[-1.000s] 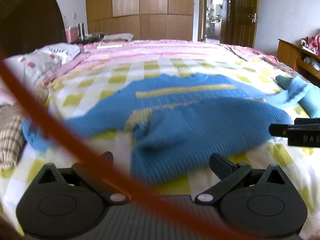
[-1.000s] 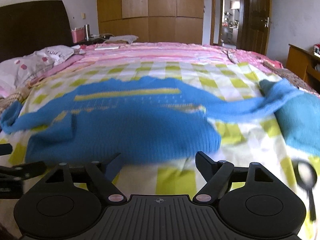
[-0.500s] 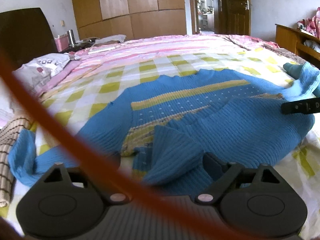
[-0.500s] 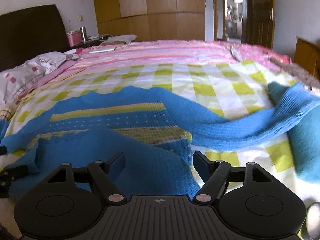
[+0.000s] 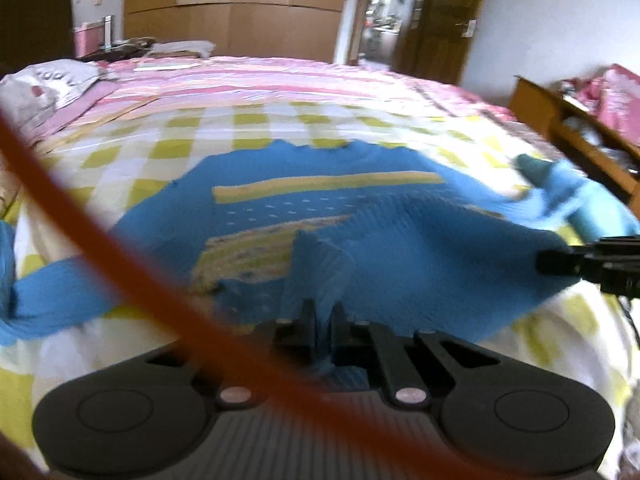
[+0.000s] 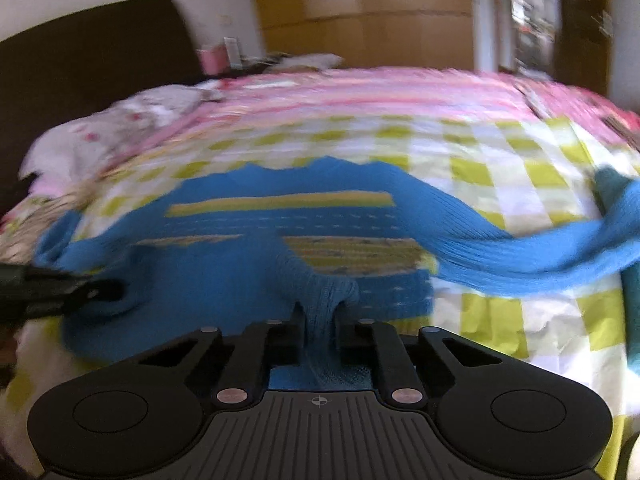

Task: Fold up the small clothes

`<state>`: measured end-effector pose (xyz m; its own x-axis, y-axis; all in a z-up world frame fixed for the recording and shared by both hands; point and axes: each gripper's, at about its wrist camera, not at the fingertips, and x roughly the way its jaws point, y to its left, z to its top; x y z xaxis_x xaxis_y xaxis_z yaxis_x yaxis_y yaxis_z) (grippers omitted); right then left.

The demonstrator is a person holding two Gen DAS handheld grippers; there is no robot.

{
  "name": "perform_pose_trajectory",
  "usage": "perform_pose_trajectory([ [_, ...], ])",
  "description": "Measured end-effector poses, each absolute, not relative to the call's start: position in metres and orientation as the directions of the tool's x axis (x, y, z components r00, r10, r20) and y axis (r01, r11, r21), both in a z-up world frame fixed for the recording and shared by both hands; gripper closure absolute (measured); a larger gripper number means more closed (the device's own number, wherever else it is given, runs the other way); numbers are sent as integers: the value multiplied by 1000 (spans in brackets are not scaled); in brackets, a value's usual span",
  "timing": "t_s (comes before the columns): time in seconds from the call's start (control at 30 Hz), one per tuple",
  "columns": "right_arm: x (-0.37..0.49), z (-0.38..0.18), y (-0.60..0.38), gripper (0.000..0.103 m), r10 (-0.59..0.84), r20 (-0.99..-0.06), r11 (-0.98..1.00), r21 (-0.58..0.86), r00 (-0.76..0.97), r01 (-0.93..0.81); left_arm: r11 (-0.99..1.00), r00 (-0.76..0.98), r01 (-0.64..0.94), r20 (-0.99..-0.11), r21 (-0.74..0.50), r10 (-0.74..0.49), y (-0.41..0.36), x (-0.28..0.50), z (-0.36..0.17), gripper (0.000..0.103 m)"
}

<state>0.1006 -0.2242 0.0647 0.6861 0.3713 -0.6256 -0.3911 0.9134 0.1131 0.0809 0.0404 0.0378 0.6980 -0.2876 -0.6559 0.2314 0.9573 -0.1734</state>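
A small blue knit sweater (image 5: 320, 216) with yellow stripes lies on the checked bedspread, its near hem folded up over the body. My left gripper (image 5: 322, 316) is shut on the sweater's near left hem edge. My right gripper (image 6: 320, 316) is shut on a bunch of the near right hem of the sweater (image 6: 280, 224). One sleeve (image 6: 540, 248) trails off to the right and the other sleeve (image 5: 52, 300) to the left. Each gripper shows at the edge of the other's view.
The yellow and white checked bedspread (image 5: 192, 148) meets pink striped bedding (image 5: 256, 80) further back. Pillows (image 6: 120, 128) and a dark headboard (image 6: 88, 52) lie to the left. A wooden shelf (image 5: 576, 140) stands at the right. An orange cord (image 5: 120, 264) crosses the left wrist view.
Both grippers were open in front of the sweater's near hem. Both have closed on it, and the hem now bunches up between the fingers.
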Motion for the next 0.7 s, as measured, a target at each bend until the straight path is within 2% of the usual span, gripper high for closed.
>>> perform_pose_trajectory([
  [0.1,66,70,-216,91,409,-640,858,28,650,-513,943,681,275,-654,-189,-330,43,57,41,90],
  [0.2,37,62,-206,90,371,-697,787,-115,614,-606,937,661,289,-666,-198,-345,49,33,39,90],
  [0.3,22,50,-203,85,302,-751,744,-200,587,-637,939,651,283,-681,-193,-336,55,14,34,90],
  [0.57,10,64,-214,78,285,-771,762,-178,569,-623,949,641,257,-702,-184,-310,68,-10,32,88],
  [0.7,-1,77,-213,69,305,-750,763,-176,587,-622,950,643,251,-701,-189,-309,72,-15,33,85],
])
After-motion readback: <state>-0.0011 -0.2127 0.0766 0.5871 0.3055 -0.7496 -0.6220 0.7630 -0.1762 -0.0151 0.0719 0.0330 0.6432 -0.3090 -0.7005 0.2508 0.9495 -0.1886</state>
